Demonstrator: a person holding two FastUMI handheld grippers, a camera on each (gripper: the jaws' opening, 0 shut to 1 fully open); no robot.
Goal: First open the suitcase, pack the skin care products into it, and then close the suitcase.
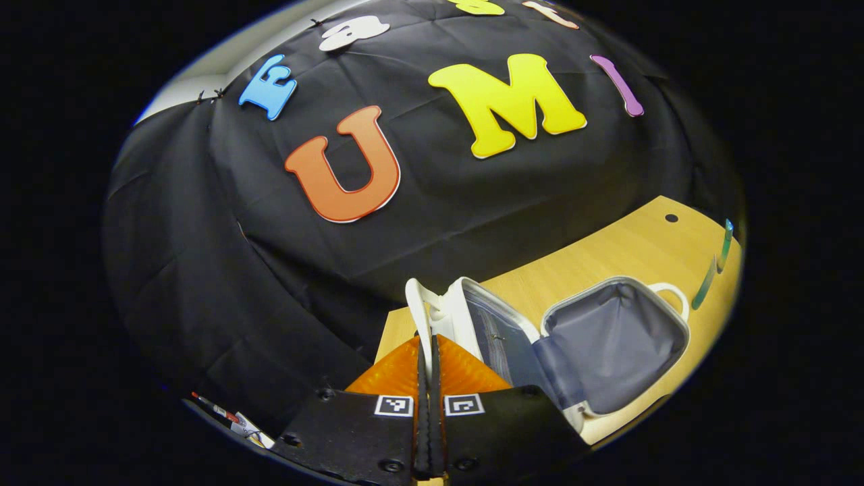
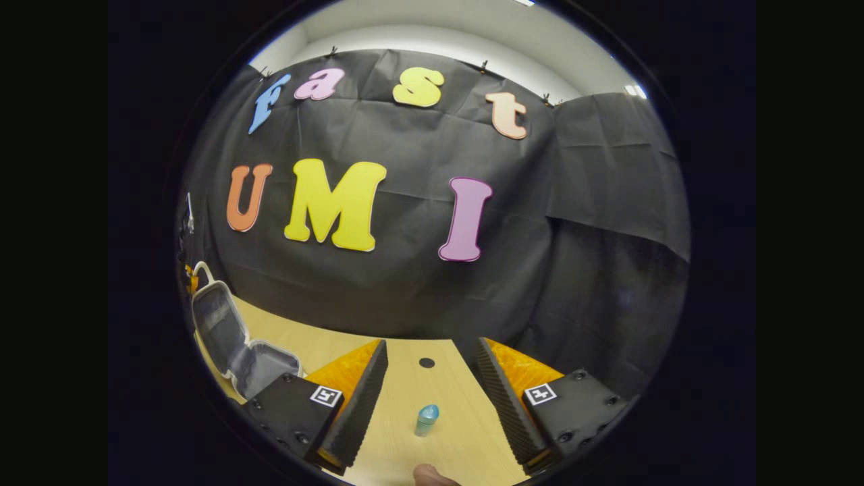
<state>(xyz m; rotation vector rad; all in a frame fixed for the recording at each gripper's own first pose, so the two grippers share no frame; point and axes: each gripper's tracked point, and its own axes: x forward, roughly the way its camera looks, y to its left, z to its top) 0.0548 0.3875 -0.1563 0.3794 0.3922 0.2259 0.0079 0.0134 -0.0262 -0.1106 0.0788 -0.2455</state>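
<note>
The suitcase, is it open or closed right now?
Open. The suitcase lies on the table with its lid raised, grey lining exposed.

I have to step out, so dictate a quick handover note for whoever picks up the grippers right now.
Left gripper: shut, holding nothing, close by the raised lid of the suitcase.
Right gripper: open, empty, pointing at a small blue-capped bottle standing on the table between its fingers.
Done: suitcase is open, lid up, grey lining showing; I can see nothing packed inside.
Left: grasp the bottle, put it and any other skin care items in the suitcase, then close the lid.
</note>
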